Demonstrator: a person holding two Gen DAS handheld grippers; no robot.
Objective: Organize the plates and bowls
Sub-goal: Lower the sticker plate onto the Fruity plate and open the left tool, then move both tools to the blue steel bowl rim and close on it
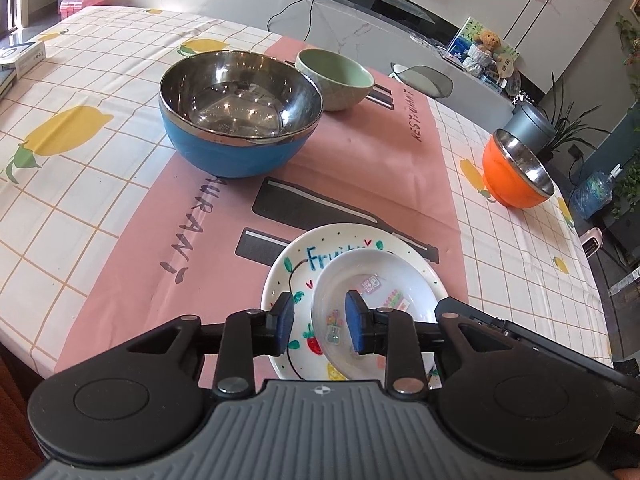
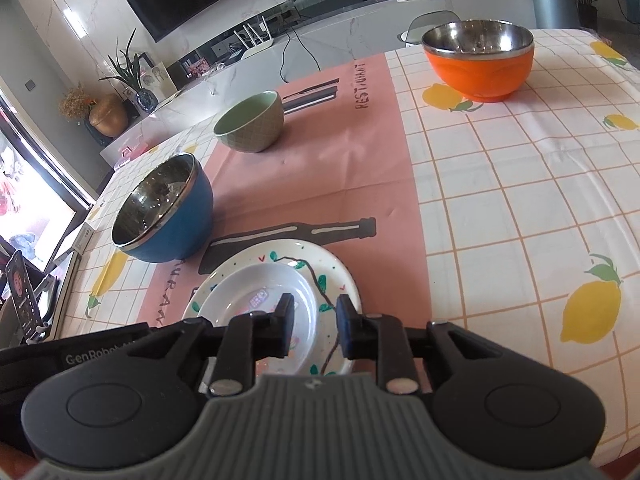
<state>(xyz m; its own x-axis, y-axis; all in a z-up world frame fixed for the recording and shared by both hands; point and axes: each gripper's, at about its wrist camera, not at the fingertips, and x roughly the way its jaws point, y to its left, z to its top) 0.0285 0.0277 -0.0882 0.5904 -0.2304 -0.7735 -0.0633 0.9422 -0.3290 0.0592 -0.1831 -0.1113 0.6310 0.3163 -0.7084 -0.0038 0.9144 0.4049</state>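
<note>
A small white dish [image 1: 376, 292] lies on a painted fruit plate [image 1: 292, 272] at the near edge of the pink mat. My left gripper [image 1: 320, 326] is open, its jaws either side of the dish's near left rim. My right gripper [image 2: 313, 326] is open, its jaws astride the dish's [image 2: 256, 296] right rim over the plate [image 2: 340, 276]. A blue steel bowl [image 1: 240, 116] and a green bowl [image 1: 336, 78] stand farther back. An orange steel bowl [image 1: 516, 168] stands at the right.
The table carries a lemon-print cloth [image 2: 520, 200] with a pink mat [image 1: 360, 168]. A box [image 1: 22, 56] lies at the far left edge. The table's near edge is just under both grippers. A phone on a stand [image 2: 22, 296] is off to the left.
</note>
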